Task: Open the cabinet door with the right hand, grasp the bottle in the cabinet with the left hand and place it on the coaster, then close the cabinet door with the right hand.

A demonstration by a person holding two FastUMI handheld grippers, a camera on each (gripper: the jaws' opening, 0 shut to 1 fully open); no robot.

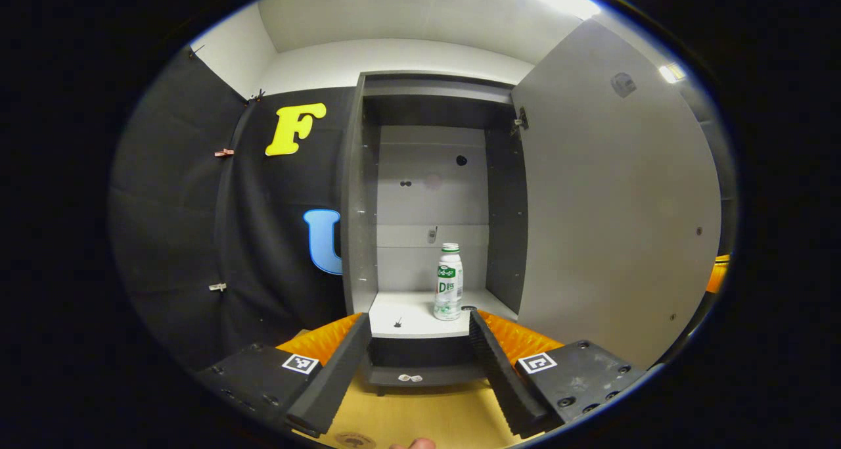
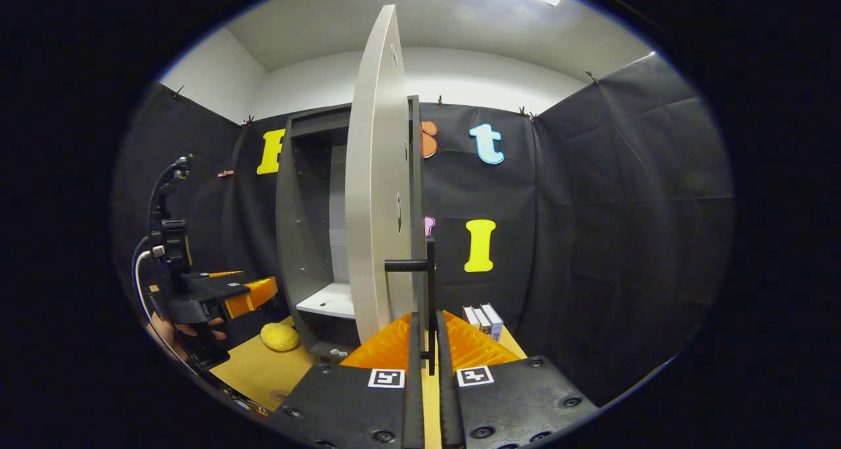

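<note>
Door (image 1: 611, 199) stands wide open in your left gripper view, swung to the right of the cabinet (image 1: 358, 199). Inside, the bottle (image 1: 449, 282) stands upright on the white shelf (image 1: 407, 314), toward the right side of the shelf and near its front edge. It has a white cap and a green and white label.

Your left gripper (image 1: 417, 344) is open wide, with nothing between its fingers. It points straight at the cabinet and its fingertips are just in front of the shelf edge. The bottle is seen between them, a little closer to the right finger, but apart from both.

In your right gripper view, the door is seen edge-on and the dark handle (image 2: 428, 284) sticks out from it. Your right gripper (image 2: 426, 344) is almost fully closed, and the vertical bar of the handle runs down into the narrow gap between the fingers. Both fingers seem to press on it.

At the left of that view you see your left gripper, held by a hand (image 2: 174, 334), above the tan table (image 2: 253, 373). A yellow ball (image 2: 280, 336) lies on the table near the foot of the cabinet. Some small boxes (image 2: 483, 319) stand on the table to the right of the door. A round coaster (image 1: 355, 440) lies on the table at the bottom edge of your left gripper view.
</note>
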